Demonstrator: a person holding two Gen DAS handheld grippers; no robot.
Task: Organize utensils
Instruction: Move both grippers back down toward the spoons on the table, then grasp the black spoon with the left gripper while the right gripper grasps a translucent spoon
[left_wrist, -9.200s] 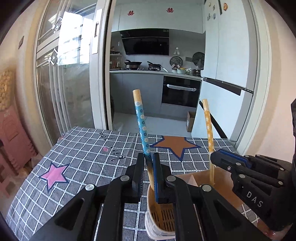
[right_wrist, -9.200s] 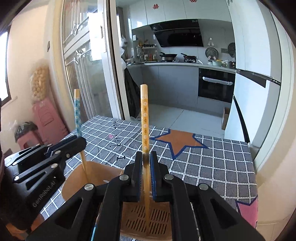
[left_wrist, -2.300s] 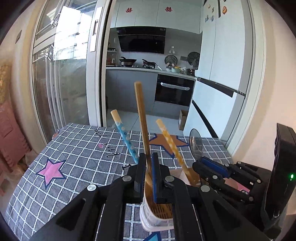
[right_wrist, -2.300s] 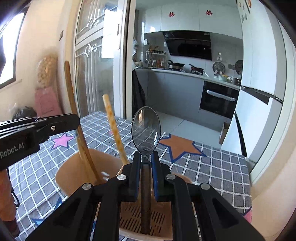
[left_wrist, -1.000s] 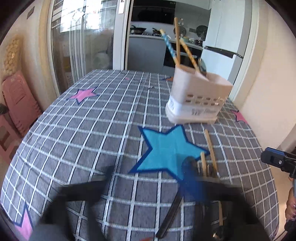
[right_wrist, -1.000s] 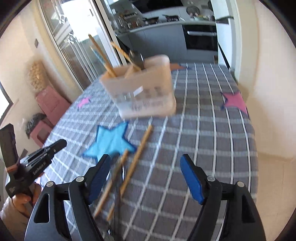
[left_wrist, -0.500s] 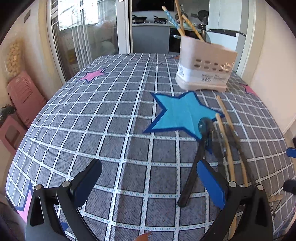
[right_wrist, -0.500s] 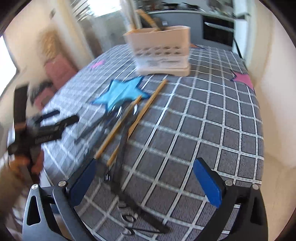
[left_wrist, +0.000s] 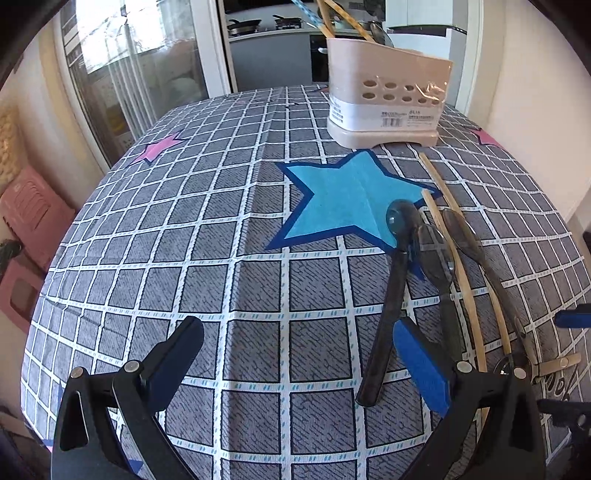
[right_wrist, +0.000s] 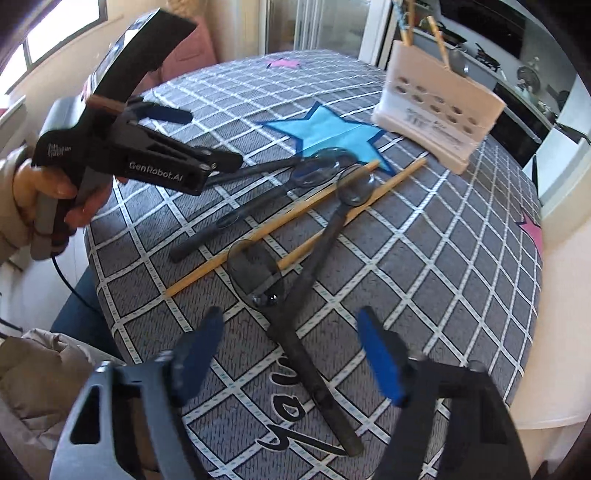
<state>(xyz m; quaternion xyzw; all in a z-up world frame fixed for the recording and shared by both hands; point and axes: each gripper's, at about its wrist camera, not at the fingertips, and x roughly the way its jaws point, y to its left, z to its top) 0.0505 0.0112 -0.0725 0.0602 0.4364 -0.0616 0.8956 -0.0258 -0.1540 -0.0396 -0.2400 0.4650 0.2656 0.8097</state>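
A beige utensil holder stands at the far side of the table with chopsticks and a spoon in it; it also shows in the right wrist view. Several dark translucent spoons and two wooden chopsticks lie loose on the checked cloth. In the right wrist view a spoon lies between my open right gripper's fingers, with the chopsticks beyond. My left gripper is open and empty, with a spoon handle beside its right finger. It also shows in the right wrist view, over the spoons.
The table has a grey checked cloth with a blue star in the middle and pink stars near the edges. The table edge drops off close on the right. Pink stools stand on the floor to the left.
Both grippers have moved closer to the loose utensils at the near edge of the table. The right gripper now straddles a spoon handle. Both stay open.
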